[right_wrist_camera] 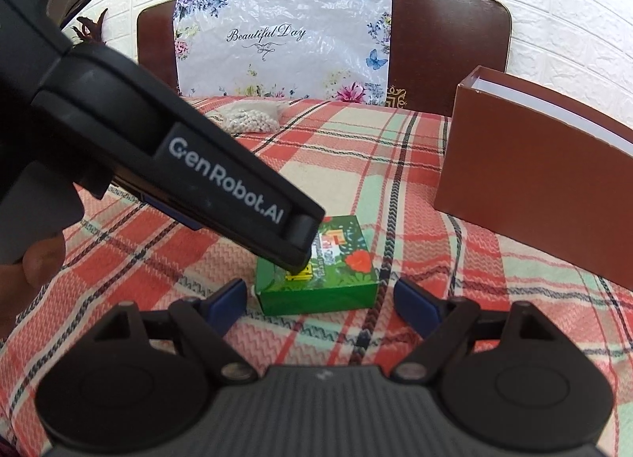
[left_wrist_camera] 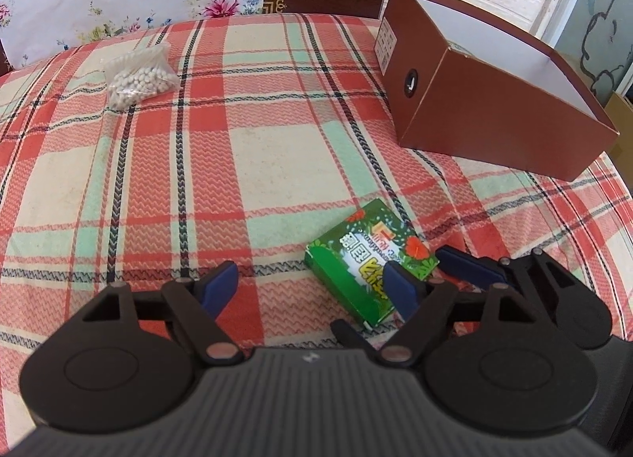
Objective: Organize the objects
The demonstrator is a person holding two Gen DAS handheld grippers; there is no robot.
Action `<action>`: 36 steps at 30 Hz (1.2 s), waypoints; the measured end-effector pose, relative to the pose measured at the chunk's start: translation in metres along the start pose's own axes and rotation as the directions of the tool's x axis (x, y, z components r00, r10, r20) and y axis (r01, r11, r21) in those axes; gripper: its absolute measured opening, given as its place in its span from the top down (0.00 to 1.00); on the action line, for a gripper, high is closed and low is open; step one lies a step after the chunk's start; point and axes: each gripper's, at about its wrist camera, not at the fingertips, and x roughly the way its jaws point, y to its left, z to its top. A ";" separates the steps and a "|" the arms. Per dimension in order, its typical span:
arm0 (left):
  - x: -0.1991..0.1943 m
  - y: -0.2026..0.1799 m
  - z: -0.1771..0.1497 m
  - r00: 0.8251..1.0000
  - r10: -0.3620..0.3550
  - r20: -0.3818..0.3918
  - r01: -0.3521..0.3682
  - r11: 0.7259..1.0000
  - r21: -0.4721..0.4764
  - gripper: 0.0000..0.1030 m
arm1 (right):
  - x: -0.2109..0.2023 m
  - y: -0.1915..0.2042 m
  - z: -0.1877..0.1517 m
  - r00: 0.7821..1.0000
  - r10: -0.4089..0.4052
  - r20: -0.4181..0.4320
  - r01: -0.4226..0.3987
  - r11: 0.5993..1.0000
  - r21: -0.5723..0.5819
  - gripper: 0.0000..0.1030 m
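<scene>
Green box (right_wrist_camera: 316, 279) on plaid table (right_wrist_camera: 415, 164) | right claw (right_wrist_camera: 320, 299) spread, straddling it; left claw (left_wrist_camera: 312, 285) spread, empty | centre, clench sides squarely; lift toward brown box (right_wrist_camera: 534, 188)

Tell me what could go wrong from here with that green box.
Both grippers crowd the small green cardboard box: the left gripper overlaps its top while the right gripper straddles it with open jaws, so they may collide. On the soft plaid cloth, the box could tilt or slide away.
</scene>
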 end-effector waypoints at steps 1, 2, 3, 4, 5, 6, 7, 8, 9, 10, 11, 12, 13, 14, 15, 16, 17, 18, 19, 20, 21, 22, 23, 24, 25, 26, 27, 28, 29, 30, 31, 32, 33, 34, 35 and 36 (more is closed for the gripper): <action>0.000 0.000 0.000 1.000 -0.002 -0.001 0.002 1.000 0.002 0.21 | 0.000 0.000 0.000 1.000 0.003 0.000 -0.003 1.000 0.003 0.18; 0.000 0.000 0.000 1.000 -0.006 -0.001 0.006 1.000 0.002 0.21 | 0.000 -0.001 0.000 1.000 0.007 -0.001 -0.007 1.000 0.008 0.18; 0.000 0.000 0.000 1.000 -0.012 -0.002 0.012 1.000 0.000 0.21 | 0.000 -0.003 0.000 1.000 0.013 -0.002 -0.013 1.000 0.014 0.18; 0.000 0.001 0.000 1.000 -0.024 -0.004 0.024 1.000 -0.005 0.21 | 0.000 -0.004 0.000 1.000 0.018 -0.004 -0.018 1.000 0.022 0.17; 0.000 0.002 0.001 0.999 -0.041 -0.007 0.041 0.999 -0.015 0.21 | 0.001 -0.004 0.000 1.000 0.021 -0.005 -0.021 0.999 0.027 0.17; 0.000 0.005 0.001 0.998 -0.062 -0.010 0.062 0.998 -0.031 0.21 | 0.001 -0.005 0.000 1.000 0.023 -0.006 -0.023 0.999 0.028 0.17; 0.000 0.007 0.002 0.996 -0.083 -0.014 0.082 0.995 -0.049 0.21 | 0.001 -0.005 0.000 1.000 0.022 -0.005 -0.022 0.999 0.028 0.17; 0.001 0.009 0.002 0.995 -0.103 -0.017 0.102 0.992 -0.070 0.21 | 0.001 -0.004 0.000 1.000 0.021 -0.003 -0.021 0.999 0.026 0.18; 0.001 0.012 0.002 0.993 -0.121 -0.020 0.118 0.989 -0.089 0.22 | 0.001 -0.004 -0.001 1.000 0.020 -0.002 -0.020 1.000 0.024 0.18; 0.001 0.014 0.001 0.991 -0.134 -0.021 0.131 0.986 -0.103 0.22 | 0.000 -0.004 -0.001 1.000 0.020 -0.001 -0.020 1.000 0.022 0.18; 0.002 0.015 0.001 0.989 -0.147 -0.023 0.144 0.983 -0.116 0.22 | 0.000 -0.004 -0.002 1.000 0.022 0.001 -0.022 1.000 0.021 0.19; 0.002 0.017 0.001 0.987 -0.159 -0.024 0.155 0.979 -0.129 0.22 | 0.000 -0.004 -0.001 1.000 0.024 0.001 -0.024 1.000 0.019 0.20; 0.003 0.018 0.001 0.985 -0.172 -0.025 0.167 0.976 -0.139 0.22 | 0.000 -0.003 -0.001 1.000 0.025 0.001 -0.025 1.000 0.017 0.21; 0.003 0.018 0.001 0.982 -0.187 -0.028 0.181 0.972 -0.148 0.23 | 0.000 -0.003 -0.001 1.000 0.026 0.002 -0.026 1.000 0.017 0.21; 0.004 0.019 0.001 0.979 -0.204 -0.029 0.197 0.968 -0.154 0.24 | 0.000 -0.003 -0.001 1.000 0.028 0.001 -0.028 0.999 0.017 0.22; 0.005 0.018 0.001 0.976 -0.216 -0.030 0.209 0.966 -0.154 0.28 | 0.001 -0.003 -0.001 1.000 0.028 0.001 -0.028 0.999 0.015 0.23; 0.006 0.016 0.001 0.975 -0.220 -0.033 0.213 0.966 -0.149 0.34 | 0.002 -0.002 0.000 1.000 0.030 0.000 -0.030 0.999 0.011 0.26; 0.007 0.014 0.001 0.975 -0.221 -0.038 0.214 0.967 -0.139 0.40 | 0.003 -0.002 0.001 0.999 0.033 0.001 -0.033 0.999 0.005 0.30; 0.009 0.012 0.000 0.974 -0.223 -0.043 0.216 0.968 -0.127 0.50 | 0.003 0.000 0.001 0.999 0.035 0.006 -0.035 0.999 -0.005 0.39; 0.009 0.011 0.000 0.974 -0.222 -0.039 0.216 0.968 -0.127 0.51 | 0.003 0.003 0.002 1.000 0.027 0.007 -0.027 0.999 -0.020 0.39; 0.008 0.012 0.000 0.974 -0.223 -0.037 0.217 0.968 -0.129 0.51 | 0.003 0.005 0.001 1.000 0.017 0.011 -0.017 0.999 -0.030 0.39; 0.006 0.011 0.001 0.974 -0.225 -0.035 0.219 0.968 -0.126 0.55 | 0.002 0.005 0.001 1.000 0.013 0.017 -0.013 0.999 -0.033 0.40; 0.003 0.011 0.002 0.973 -0.228 -0.032 0.222 0.967 -0.121 0.61 | 0.001 0.004 0.001 1.000 0.009 0.022 -0.008 1.000 -0.026 0.40; 0.000 0.009 0.004 0.972 -0.232 -0.028 0.227 0.967 -0.113 0.62 | -0.001 0.002 0.002 1.000 0.001 0.029 0.000 1.000 -0.013 0.40; -0.005 0.007 0.007 0.972 -0.233 -0.019 0.230 0.968 -0.100 0.63 | -0.004 0.000 0.003 0.999 -0.006 0.042 0.006 1.000 0.001 0.40; -0.010 0.003 0.011 0.973 -0.232 -0.005 0.231 0.969 -0.083 0.63 | -0.008 -0.002 0.004 0.998 -0.009 0.060 0.008 1.000 0.012 0.40; -0.015 -0.003 0.016 0.973 -0.232 0.010 0.232 0.971 -0.064 0.63 | -0.013 -0.004 0.007 0.996 -0.021 0.087 0.019 1.000 0.021 0.40; -0.021 -0.010 0.024 0.972 -0.235 0.027 0.236 0.971 -0.039 0.63 | -0.018 -0.006 0.010 0.993 -0.039 0.115 0.037 0.999 0.021 0.40; -0.025 -0.017 0.032 0.969 -0.242 0.041 0.243 0.970 -0.018 0.63 | -0.023 -0.009 0.014 0.988 -0.061 0.143 0.058 0.998 0.022 0.40; -0.029 -0.025 0.042 0.966 -0.254 0.054 0.254 0.967 0.002 0.63 | -0.029 -0.015 0.018 0.982 -0.084 0.171 0.081 0.996 0.026 0.40; -0.033 -0.034 0.051 0.961 -0.269 0.067 0.268 0.963 0.023 0.63 | -0.034 -0.021 0.023 0.974 -0.108 0.198 0.103 0.994 0.036 0.40; -0.035 -0.044 0.060 0.956 -0.282 0.079 0.279 0.959 0.047 0.63 | -0.039 -0.030 0.028 0.966 -0.132 0.220 0.124 0.991 0.049 0.40; -0.037 -0.055 0.068 0.952 -0.291 0.091 0.285 0.956 0.069 0.63 | -0.044 -0.040 0.034 0.958 -0.155 0.241 0.143 0.987 0.066 0.40; -0.039 -0.067 0.077 0.948 -0.302 0.104 0.292 0.951 0.100 0.63 | -0.048 -0.051 0.039 0.950 -0.176 0.258 0.160 0.984 0.085 0.40; -0.041 -0.079 0.083 0.943 -0.311 0.115 0.296 0.946 0.131 0.63 | -0.051 -0.060 0.043 0.942 -0.197 0.272 0.176 0.979 0.100 0.40; -0.041 -0.092 0.090 0.940 -0.318 0.127 0.297 0.941 0.161 0.63 | -0.053 -0.072 0.049 0.932 -0.222 0.286 0.196 0.974 0.116 0.39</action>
